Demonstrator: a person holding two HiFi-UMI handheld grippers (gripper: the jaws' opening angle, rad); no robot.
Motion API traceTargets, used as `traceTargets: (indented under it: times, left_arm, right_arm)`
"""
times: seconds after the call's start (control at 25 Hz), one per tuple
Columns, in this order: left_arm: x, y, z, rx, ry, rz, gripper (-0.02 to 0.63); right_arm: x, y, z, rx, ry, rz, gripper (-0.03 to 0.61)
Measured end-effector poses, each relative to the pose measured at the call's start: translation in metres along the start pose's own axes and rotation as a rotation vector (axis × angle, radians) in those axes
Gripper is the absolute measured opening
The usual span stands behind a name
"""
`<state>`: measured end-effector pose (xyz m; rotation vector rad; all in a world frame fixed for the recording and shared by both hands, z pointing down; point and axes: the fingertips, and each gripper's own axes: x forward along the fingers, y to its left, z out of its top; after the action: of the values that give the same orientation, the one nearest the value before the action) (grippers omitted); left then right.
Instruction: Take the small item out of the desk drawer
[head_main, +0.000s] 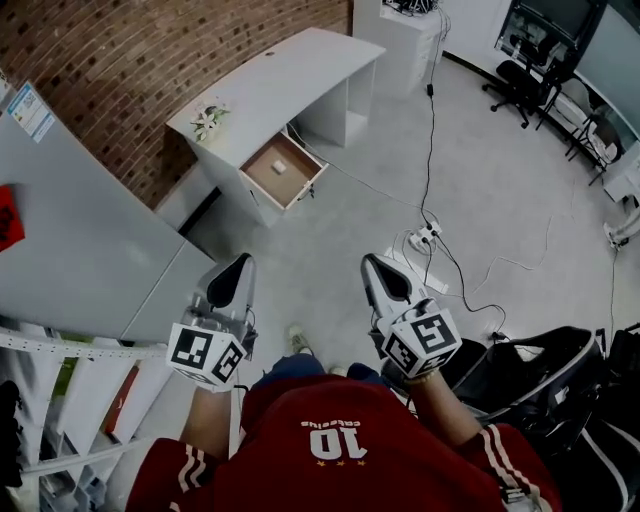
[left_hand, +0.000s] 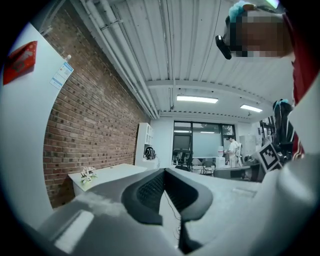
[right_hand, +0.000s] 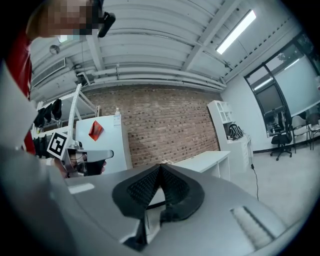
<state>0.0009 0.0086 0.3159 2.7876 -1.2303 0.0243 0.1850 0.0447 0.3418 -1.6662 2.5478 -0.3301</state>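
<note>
A white desk (head_main: 270, 80) stands by the brick wall, several steps ahead of me. Its drawer (head_main: 286, 172) is pulled open, and a small pale item (head_main: 280, 167) lies on the brown bottom. My left gripper (head_main: 240, 262) and right gripper (head_main: 372, 262) are held close to my body, far from the drawer. Both point forward with jaws shut and empty. In the left gripper view the desk (left_hand: 107, 172) shows at the left, with small flowers (left_hand: 88, 174) on it. In the right gripper view the desk (right_hand: 210, 159) sits behind the shut tips (right_hand: 160, 167).
A grey cabinet (head_main: 70, 230) stands at my left, with a white rack (head_main: 80, 400) below it. Cables and a power strip (head_main: 424, 238) lie on the floor ahead right. A black bag (head_main: 540, 370) sits at my right. Office chairs (head_main: 520, 80) stand far back.
</note>
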Motion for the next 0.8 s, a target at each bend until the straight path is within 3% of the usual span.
traceTargets:
  times: [0.28,0.56,0.8]
  left_arm:
    - [0.065,0.075,-0.006,-0.018,0.006,-0.009,0.003]
    - [0.122,0.168,0.010,0.026,0.013,-0.034,0.003]
    - [0.149,0.213,0.014,0.021,0.005,-0.051,0.003]
  right_arm:
    - [0.089,-0.029,0.005,-0.028,0.010,-0.028,0.003]
    - [0.199,-0.035,0.029,-0.066,0.015,-0.021,0.003]
    - [0.260,-0.034,0.041,-0.103,0.004,-0.023,0.003]
